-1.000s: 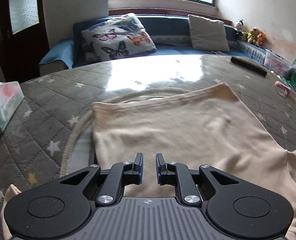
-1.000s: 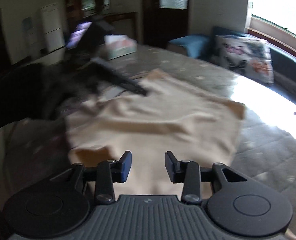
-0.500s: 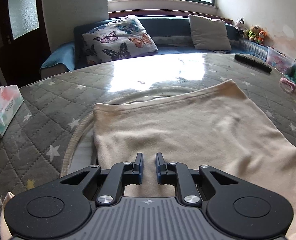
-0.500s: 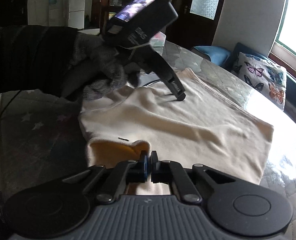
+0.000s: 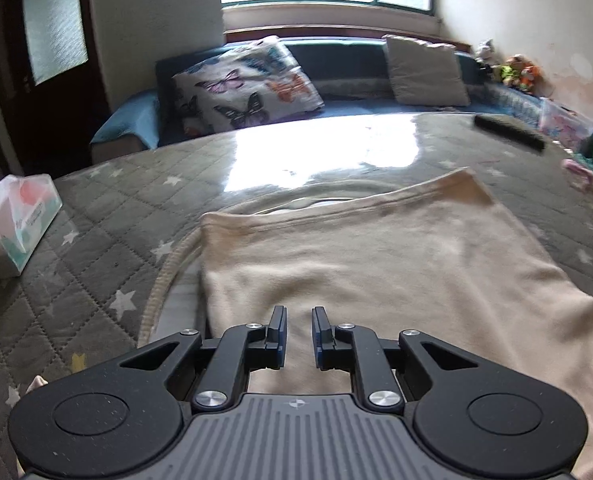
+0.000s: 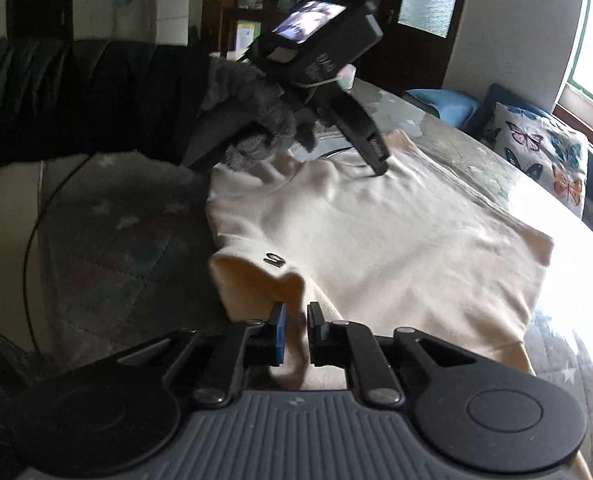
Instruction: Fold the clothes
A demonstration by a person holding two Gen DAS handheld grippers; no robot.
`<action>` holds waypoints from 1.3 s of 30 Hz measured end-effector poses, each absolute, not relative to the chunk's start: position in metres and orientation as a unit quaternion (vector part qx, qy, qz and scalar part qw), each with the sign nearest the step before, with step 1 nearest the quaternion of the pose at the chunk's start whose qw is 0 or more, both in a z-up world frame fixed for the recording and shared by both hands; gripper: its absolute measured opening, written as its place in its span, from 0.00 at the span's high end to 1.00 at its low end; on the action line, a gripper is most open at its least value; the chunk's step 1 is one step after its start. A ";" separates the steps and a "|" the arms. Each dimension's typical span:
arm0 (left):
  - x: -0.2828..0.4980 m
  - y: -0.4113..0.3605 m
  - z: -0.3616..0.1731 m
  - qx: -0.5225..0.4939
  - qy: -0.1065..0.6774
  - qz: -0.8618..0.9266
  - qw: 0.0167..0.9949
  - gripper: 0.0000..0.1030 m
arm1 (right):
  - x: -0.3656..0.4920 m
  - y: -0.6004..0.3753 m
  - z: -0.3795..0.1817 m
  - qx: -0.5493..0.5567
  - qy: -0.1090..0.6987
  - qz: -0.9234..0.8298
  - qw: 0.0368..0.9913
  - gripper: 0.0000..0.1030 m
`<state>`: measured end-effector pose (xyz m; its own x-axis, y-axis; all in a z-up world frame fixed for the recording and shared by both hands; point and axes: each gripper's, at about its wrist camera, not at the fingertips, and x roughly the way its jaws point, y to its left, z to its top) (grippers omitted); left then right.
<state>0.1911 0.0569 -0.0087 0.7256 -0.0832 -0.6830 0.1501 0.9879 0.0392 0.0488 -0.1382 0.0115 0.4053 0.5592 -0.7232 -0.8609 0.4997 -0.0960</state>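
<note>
A cream garment (image 5: 376, 264) lies flat on the quilted star-pattern table cover (image 5: 96, 240). My left gripper (image 5: 298, 320) rests over its near edge, jaws a narrow gap apart with nothing between them. In the right wrist view the left gripper (image 6: 378, 164), held by a grey-gloved hand (image 6: 256, 120), presses its tips down on the far part of the garment (image 6: 376, 232). My right gripper (image 6: 296, 316) has a raised fold of the garment's near corner between its pads; its jaws are opening slightly while still pinching the cloth.
A tissue box (image 5: 20, 220) stands at the table's left edge. A black remote (image 5: 508, 132) and a small pink item (image 5: 576, 168) lie at the far right. Beyond the table is a sofa with a butterfly pillow (image 5: 248, 84).
My right gripper went from wide open above the garment to closed on a fold at its near corner, then lifted that fold a little. The left gripper stayed pressed on the cloth.
</note>
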 end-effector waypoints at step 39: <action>0.056 -0.056 -0.022 0.113 0.317 -0.214 0.917 0.72 | 0.085 -0.404 -0.020 0.081 0.351 -0.020 0.933 0.56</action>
